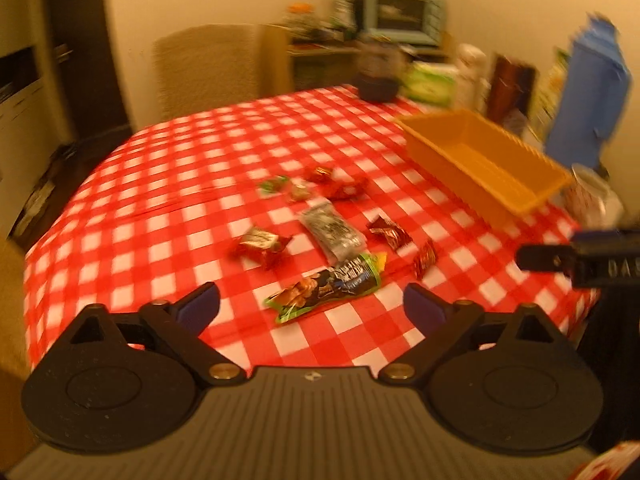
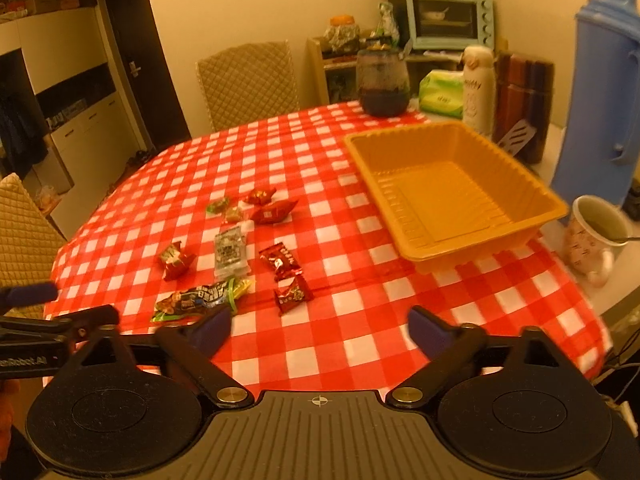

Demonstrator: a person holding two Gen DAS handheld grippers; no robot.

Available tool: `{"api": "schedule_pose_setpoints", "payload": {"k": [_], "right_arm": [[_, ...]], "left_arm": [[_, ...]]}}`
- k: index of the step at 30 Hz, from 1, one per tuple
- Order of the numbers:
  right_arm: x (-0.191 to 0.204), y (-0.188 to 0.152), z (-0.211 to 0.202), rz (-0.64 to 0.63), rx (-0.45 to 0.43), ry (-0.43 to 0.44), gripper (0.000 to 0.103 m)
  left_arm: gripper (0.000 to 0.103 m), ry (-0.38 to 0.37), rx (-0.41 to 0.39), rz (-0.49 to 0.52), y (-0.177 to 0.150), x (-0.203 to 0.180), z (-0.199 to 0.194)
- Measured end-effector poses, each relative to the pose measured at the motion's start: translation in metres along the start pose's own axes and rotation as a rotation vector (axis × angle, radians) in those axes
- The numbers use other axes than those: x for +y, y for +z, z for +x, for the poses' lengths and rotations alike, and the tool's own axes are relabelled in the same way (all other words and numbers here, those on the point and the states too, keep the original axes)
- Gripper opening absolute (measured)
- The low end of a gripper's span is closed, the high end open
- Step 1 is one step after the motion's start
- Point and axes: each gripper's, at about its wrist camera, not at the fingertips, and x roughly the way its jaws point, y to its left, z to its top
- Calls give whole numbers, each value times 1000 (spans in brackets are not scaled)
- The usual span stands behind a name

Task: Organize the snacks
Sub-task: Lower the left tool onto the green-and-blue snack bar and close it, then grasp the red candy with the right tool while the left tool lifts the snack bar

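Observation:
Several wrapped snacks lie loose on the red-checked tablecloth (image 2: 320, 152): a green nut packet (image 1: 326, 286) (image 2: 200, 298), a grey packet (image 1: 332, 230) (image 2: 230, 252), and red sweets (image 1: 260, 246) (image 2: 290, 294). An empty orange tray (image 1: 486, 162) (image 2: 452, 188) stands to their right. My left gripper (image 1: 312, 308) is open and empty, just short of the green packet. My right gripper (image 2: 318, 330) is open and empty near the table's front edge, with the red sweets ahead of it.
At the table's back stand a dark jar (image 2: 382, 82), a tissue pack (image 2: 442, 94), a white bottle (image 2: 478, 90) and a blue jug (image 2: 600, 92). A mug (image 2: 592, 236) sits right of the tray. Padded chairs (image 2: 248, 80) stand at the far and left sides.

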Motion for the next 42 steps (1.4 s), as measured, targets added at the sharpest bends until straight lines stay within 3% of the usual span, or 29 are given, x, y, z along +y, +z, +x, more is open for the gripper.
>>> {"api": "schedule_pose_setpoints", "payload": {"k": [7,16,17,21,25,28,32,35,37,42], "right_arm": [[-2,-4,44,-4,35,0,88],[-7,-9,88,8,80,-25,88],[-8,-10,91,8,82,-27,88],[-8,-12,101,1,92,-33,88],[-8,-13,106,0,89,-24,88],[-5,-12,107,-18,71,-10,88],[2,-9,113,-73,56,6,88],[7,-7,120,-145,46,19,76],[10,-6,127,-191,50,24,71],[18,-6,140,-271,56,32,53]], "left_arm": [[87,-88,48,216,-6,9,61],[69,-191,93,320,0,14,113],[67,-194,98,315,1,15,117],[42,-243,130,258,6,24,126],[38,-209,144,224,1,19,119],[33,-162,168,129,-4,17,111],[34,-134,171,16,-16,11,95],[35,-150,128,-28,-21,11,86],[45,-142,102,-25,-20,10,84],[46,-139,80,-10,-18,10,91]]}}
